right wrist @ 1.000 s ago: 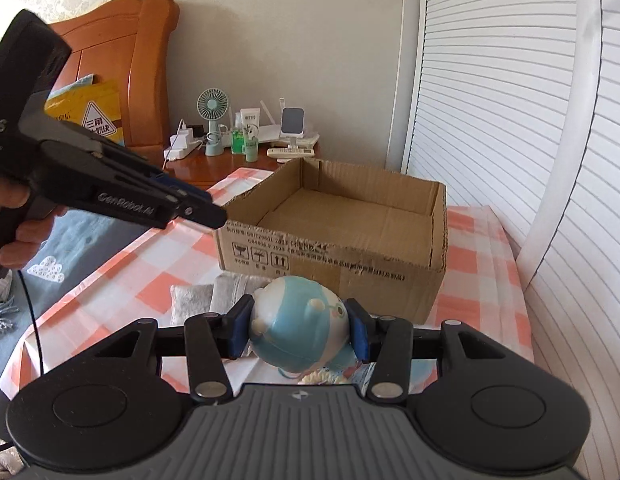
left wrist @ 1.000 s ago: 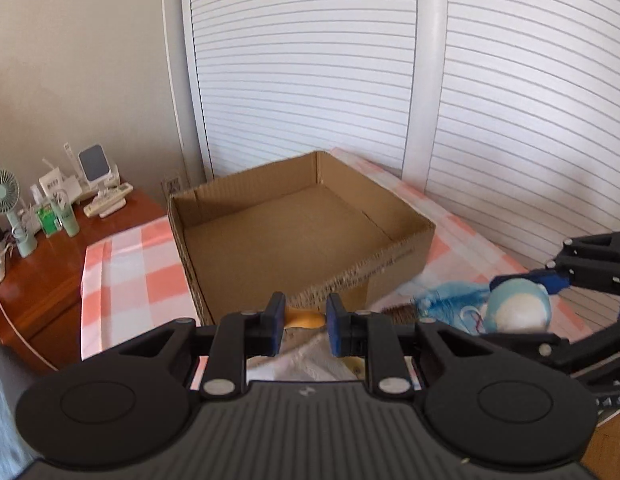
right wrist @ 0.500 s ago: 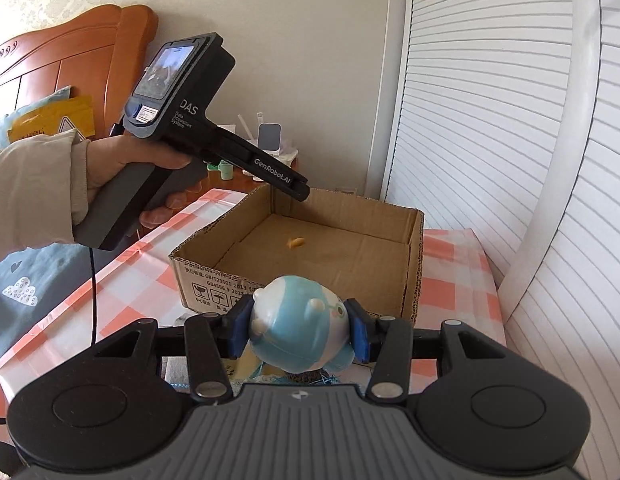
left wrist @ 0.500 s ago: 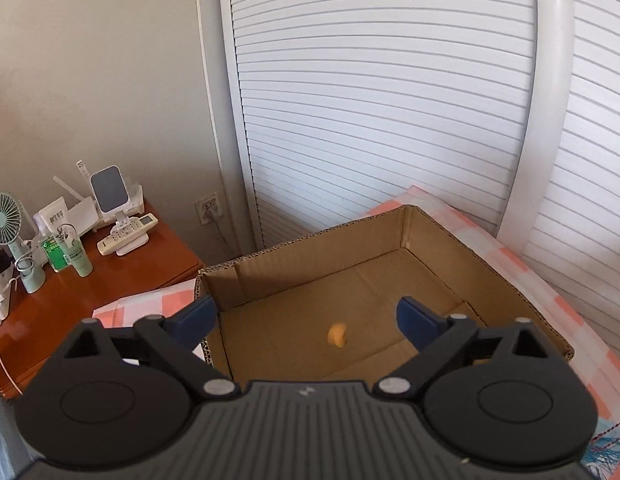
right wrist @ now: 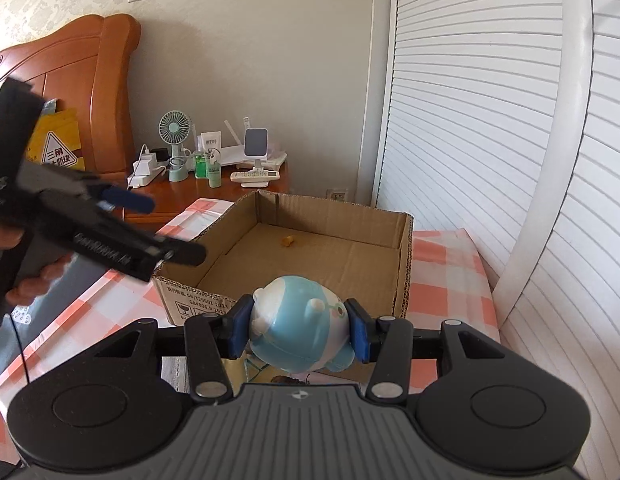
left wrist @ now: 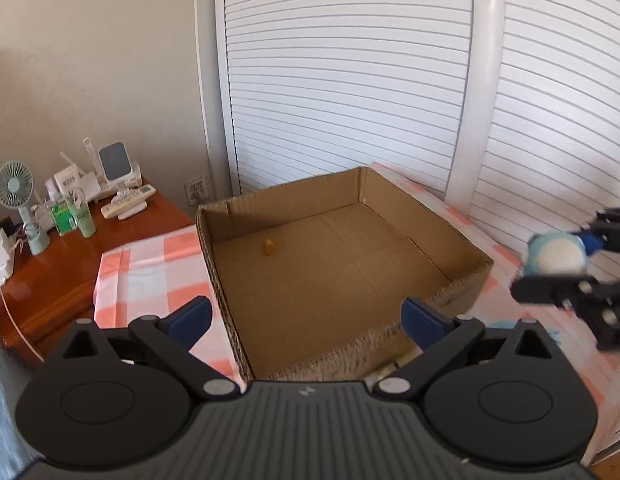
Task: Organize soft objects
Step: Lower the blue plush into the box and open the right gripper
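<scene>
Left wrist view: one cardboard box [left wrist: 342, 264] holds one small orange piece [left wrist: 269, 246] near its far left corner. The left gripper [left wrist: 306, 318], fingers just spread wide, holds nothing. At the right edge, blurred, one blue-and-white plush toy [left wrist: 556, 258].

Right wrist view: the right gripper [right wrist: 298, 330] has its fingers clamped on that plush toy [right wrist: 298, 334], in front of the box [right wrist: 310, 256]; the toy's underside is hidden.

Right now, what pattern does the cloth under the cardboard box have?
Orange-pink and white checks on the tablecloth, clearest in the right wrist view.
</scene>
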Available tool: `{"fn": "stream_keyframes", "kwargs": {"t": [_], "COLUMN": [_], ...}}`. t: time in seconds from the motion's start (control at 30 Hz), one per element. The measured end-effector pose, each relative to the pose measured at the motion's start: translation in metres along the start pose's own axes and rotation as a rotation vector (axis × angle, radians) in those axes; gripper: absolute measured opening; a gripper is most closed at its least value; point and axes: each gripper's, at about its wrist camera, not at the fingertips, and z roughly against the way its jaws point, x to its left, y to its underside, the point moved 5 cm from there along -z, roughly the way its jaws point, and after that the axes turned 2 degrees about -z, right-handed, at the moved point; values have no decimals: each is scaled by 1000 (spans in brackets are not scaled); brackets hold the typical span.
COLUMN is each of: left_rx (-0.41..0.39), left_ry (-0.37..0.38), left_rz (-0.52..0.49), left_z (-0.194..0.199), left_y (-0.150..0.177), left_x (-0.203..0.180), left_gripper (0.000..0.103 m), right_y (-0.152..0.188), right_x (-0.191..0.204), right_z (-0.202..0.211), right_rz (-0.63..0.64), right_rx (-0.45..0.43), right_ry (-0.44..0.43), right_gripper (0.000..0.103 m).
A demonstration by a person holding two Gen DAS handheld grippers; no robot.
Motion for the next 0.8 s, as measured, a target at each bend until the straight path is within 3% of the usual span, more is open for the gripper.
{"fn": "stream_keyframes", "kwargs": {"t": [0.07,0.23,0.37,0.57,0.63,0.7,0.8], "left_rx": [-6,-25,-17,22,33,38,50], "left_ry": [9,-49,-117,-136,-166,-183,-172], "left_rz": [37,142,149,176,184,183,197], "left_z": [14,41,49,49,51,52,51], "left_y": [18,58,85,111,118,122,128], "left_x": [0,4,0,1,1,3,5], "left_gripper": [101,102,102,102,102,102,102], "right_y": [-6,-28,-49,-80,-88,-93,-94], "right_x": [-2,-9,-13,-17,-20,-24,-31], "right_z": [-4,-26,-58,-122,-140,-153,-159], "right_rz": [-3,-26,-10,11,25,21,-15], "right_rx": [-1,6,23,64,78,83,91], "right_ry": [3,4,31,71,96,114,126], "right_gripper": [54,54,54,54,65,91,101]}}
